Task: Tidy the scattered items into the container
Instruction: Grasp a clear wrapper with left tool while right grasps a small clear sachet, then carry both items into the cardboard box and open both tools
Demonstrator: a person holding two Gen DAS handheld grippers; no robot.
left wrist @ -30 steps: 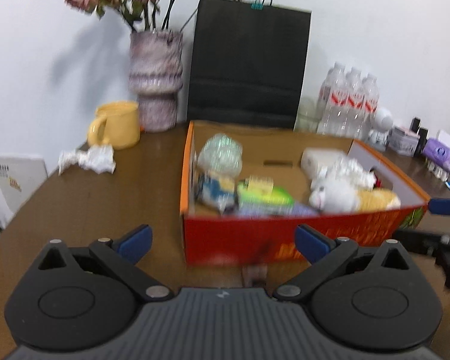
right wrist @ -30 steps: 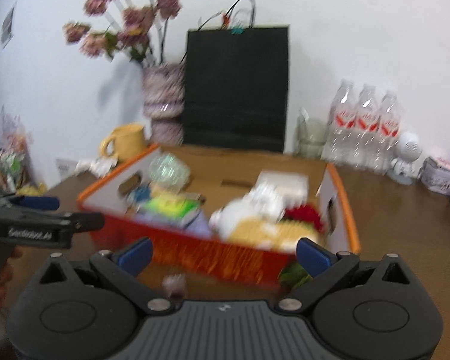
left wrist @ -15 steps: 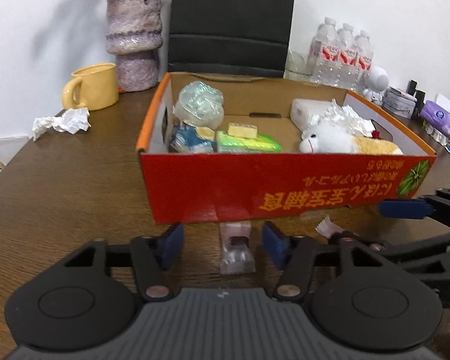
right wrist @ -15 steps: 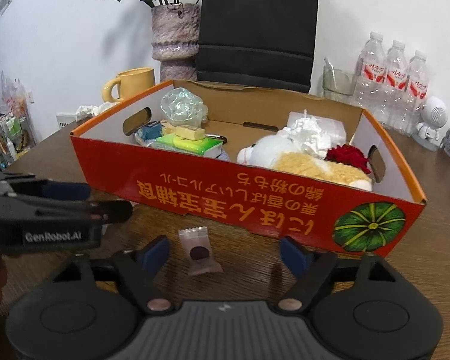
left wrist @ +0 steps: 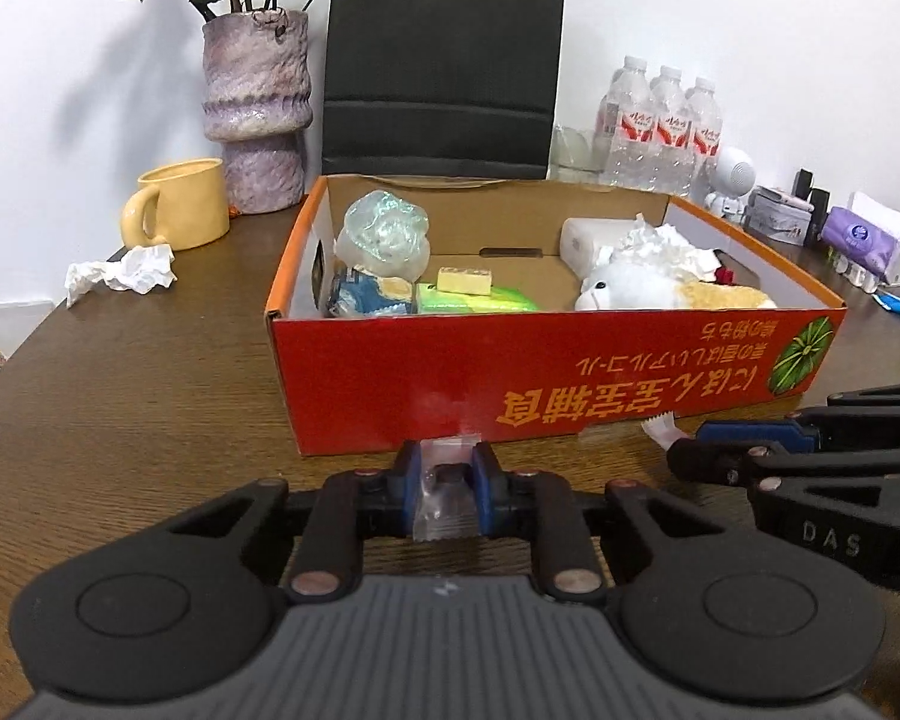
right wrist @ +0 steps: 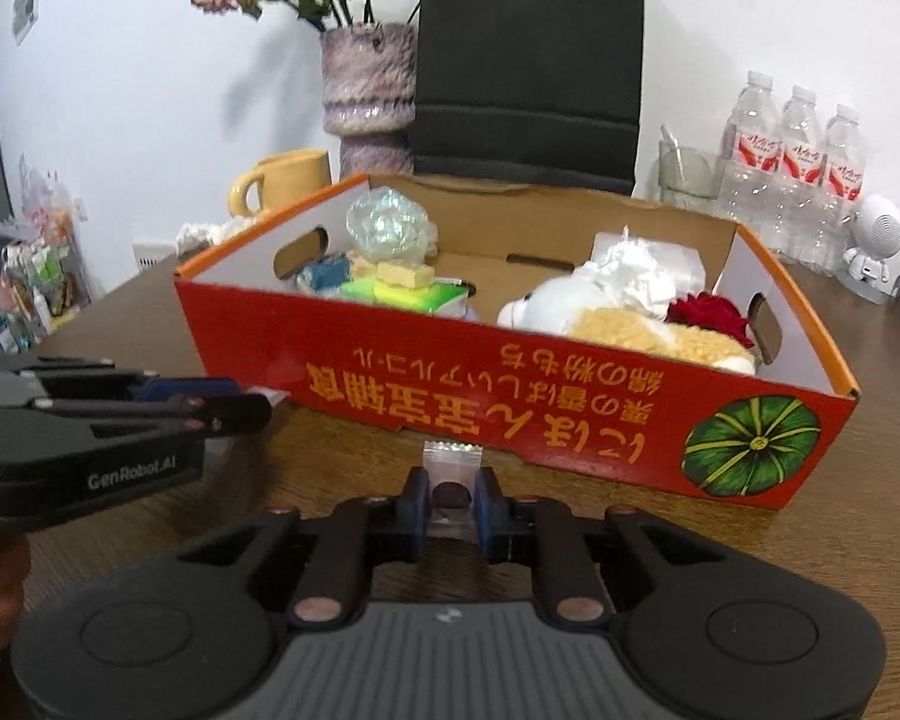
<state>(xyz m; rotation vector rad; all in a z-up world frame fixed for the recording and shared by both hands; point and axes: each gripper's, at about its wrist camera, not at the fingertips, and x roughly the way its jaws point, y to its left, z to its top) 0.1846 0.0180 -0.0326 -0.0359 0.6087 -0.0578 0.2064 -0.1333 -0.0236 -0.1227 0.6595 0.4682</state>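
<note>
The red cardboard box [left wrist: 570,372] stands on the brown table, holding a plush toy [left wrist: 648,291], a crumpled plastic bag and other small items; it also shows in the right wrist view [right wrist: 510,396]. My left gripper [left wrist: 447,495] is shut on a clear candy wrapper [left wrist: 444,498] just in front of the box's near wall. My right gripper [right wrist: 453,501] is shut on a second clear-wrapped dark candy [right wrist: 452,489], also in front of the box. Each gripper shows from the side in the other's view.
A crumpled tissue [left wrist: 123,273] and a yellow mug [left wrist: 180,210] lie to the left behind the box. A purple vase [left wrist: 258,114], a black paper bag [left wrist: 444,54] and water bottles [left wrist: 660,120] stand at the back. Small items crowd the right edge.
Both grippers came down to the table in front of the box and closed, each on a wrapped candy that lay between its open fingers half a second ago.
</note>
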